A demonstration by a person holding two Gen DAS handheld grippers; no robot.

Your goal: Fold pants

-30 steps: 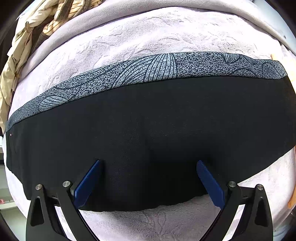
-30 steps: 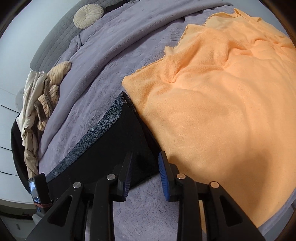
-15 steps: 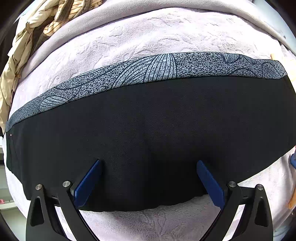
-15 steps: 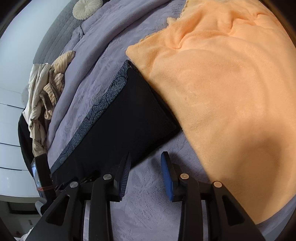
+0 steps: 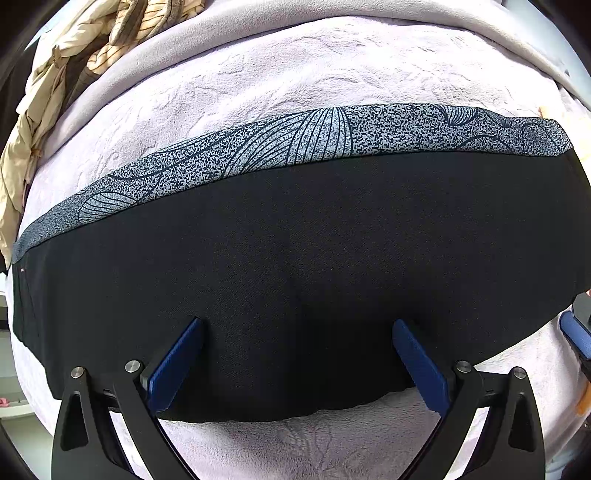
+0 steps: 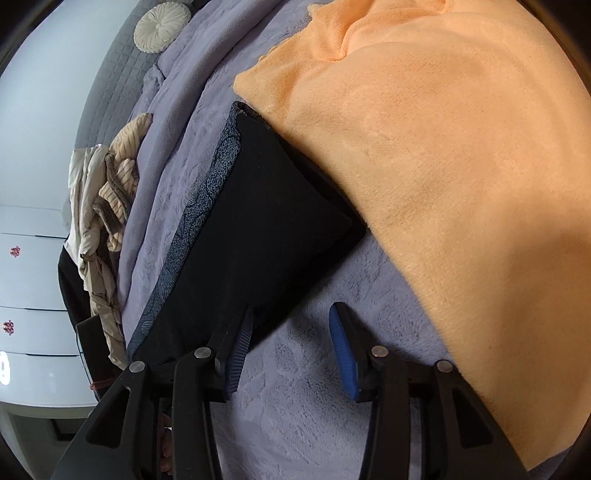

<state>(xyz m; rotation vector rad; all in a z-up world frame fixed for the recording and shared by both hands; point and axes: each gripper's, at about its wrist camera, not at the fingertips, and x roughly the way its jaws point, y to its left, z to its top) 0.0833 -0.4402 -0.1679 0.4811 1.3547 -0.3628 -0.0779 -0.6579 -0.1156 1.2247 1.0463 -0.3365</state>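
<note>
A lilac plush bedspread (image 6: 295, 406) fills the lower half of the right wrist view and rings the garment in the left wrist view. An orange fleece blanket (image 6: 443, 166) covers the right side of the right wrist frame, its edge lying over the far end of the folded black pants (image 5: 295, 277). The pants lie flat on the bedspread as a long band across the middle of the left wrist frame, a grey leaf-patterned strip (image 5: 314, 140) running along their upper edge. A heap of beige and striped clothes (image 6: 107, 206) sits at the left of the right wrist frame, with a round cream cushion (image 6: 162, 26) at the upper left. The left gripper (image 5: 297, 354) points down over the pants, jaws spread wide, nothing pinched between them. The right gripper (image 6: 291, 343) hangs at the bottom centre of its frame beside the pants' near corner, jaws opening, only bedspread between them
</note>
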